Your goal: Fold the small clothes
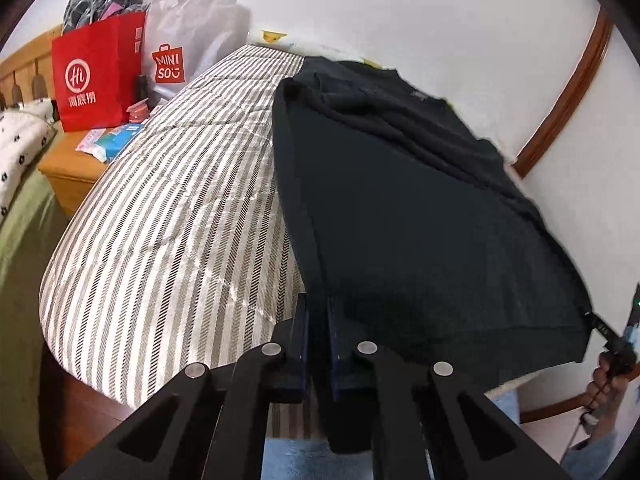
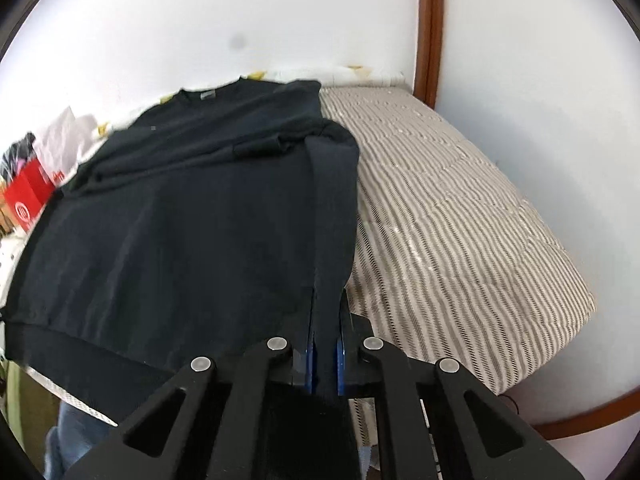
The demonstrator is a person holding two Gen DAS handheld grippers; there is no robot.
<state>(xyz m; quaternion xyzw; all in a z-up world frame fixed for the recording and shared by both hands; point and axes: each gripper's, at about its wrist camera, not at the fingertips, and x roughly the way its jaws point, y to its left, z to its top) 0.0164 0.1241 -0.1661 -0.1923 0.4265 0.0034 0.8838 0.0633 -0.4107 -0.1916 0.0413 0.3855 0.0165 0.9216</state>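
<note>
A black sweatshirt [image 1: 420, 208] lies spread on a striped mattress [image 1: 168, 216], collar toward the far wall. My left gripper [image 1: 318, 312] is shut on its near left hem corner, lifted a little. My right gripper [image 2: 325, 320] is shut on the near right hem corner of the sweatshirt [image 2: 180, 216]. The right gripper also shows at the right edge of the left wrist view [image 1: 612, 332]. The sleeves lie folded over the body.
A red paper bag [image 1: 96, 76] and a white Miniso bag [image 1: 180, 52] stand on a wooden bedside cabinet [image 1: 68, 168] at the left. A white wall runs behind the mattress [image 2: 460, 216]. A curved wooden frame [image 2: 430, 28] stands at the right.
</note>
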